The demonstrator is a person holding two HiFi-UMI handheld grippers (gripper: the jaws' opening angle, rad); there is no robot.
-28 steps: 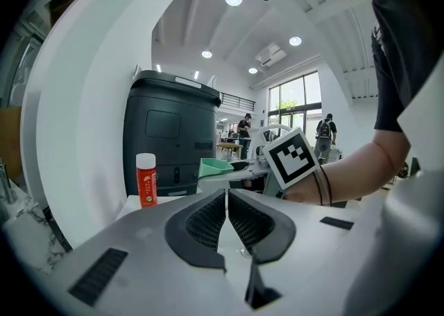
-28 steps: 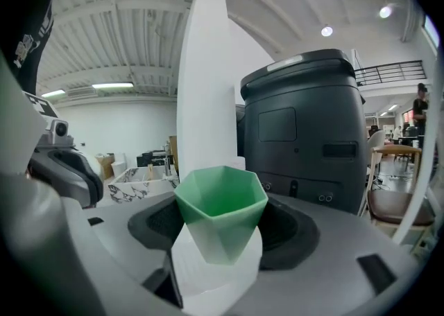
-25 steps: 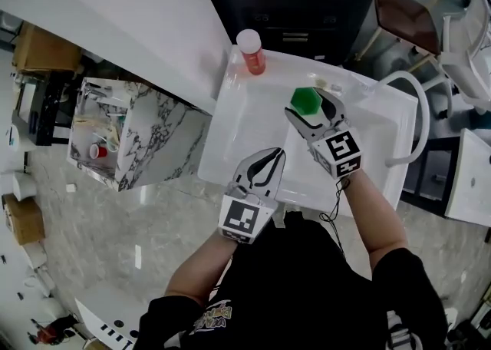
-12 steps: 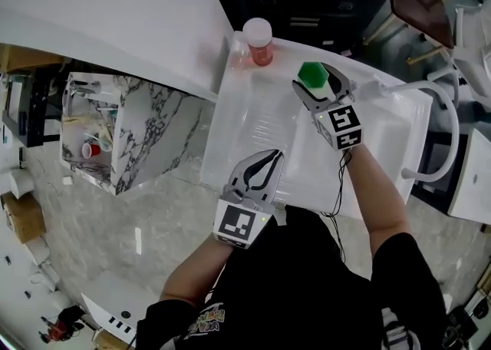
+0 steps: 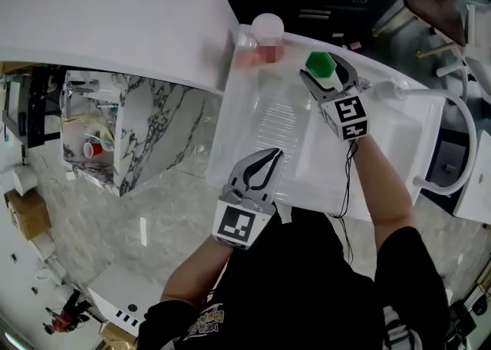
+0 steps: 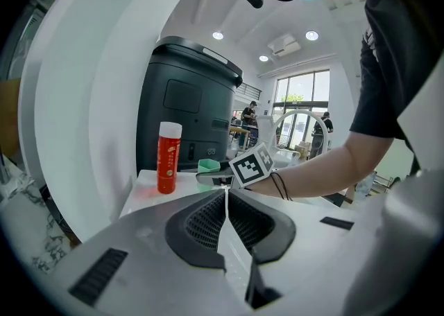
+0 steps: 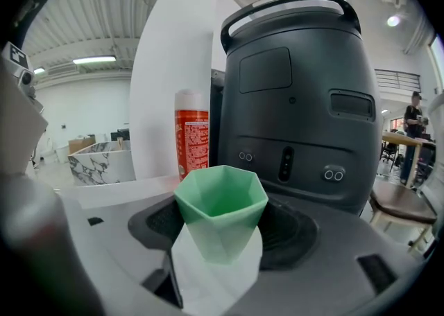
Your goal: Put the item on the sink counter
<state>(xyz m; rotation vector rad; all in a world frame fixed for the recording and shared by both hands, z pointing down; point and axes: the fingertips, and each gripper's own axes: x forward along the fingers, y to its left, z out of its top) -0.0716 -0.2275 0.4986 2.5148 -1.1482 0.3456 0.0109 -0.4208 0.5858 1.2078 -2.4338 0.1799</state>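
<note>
Head view: green cup (image 5: 320, 63) held over the sink table (image 5: 257, 114)

Nearest the person, the left gripper (image 5: 270, 159) hovers with its jaws pressed together on nothing. Farther out, the right gripper (image 5: 325, 80) pinches the cup in its jaws, near a red bottle (image 7: 192, 134).

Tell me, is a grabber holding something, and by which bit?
The right gripper holds the green cup, its jaws pressed on the cup's sides below the rim. The left gripper is shut and empty.
</note>
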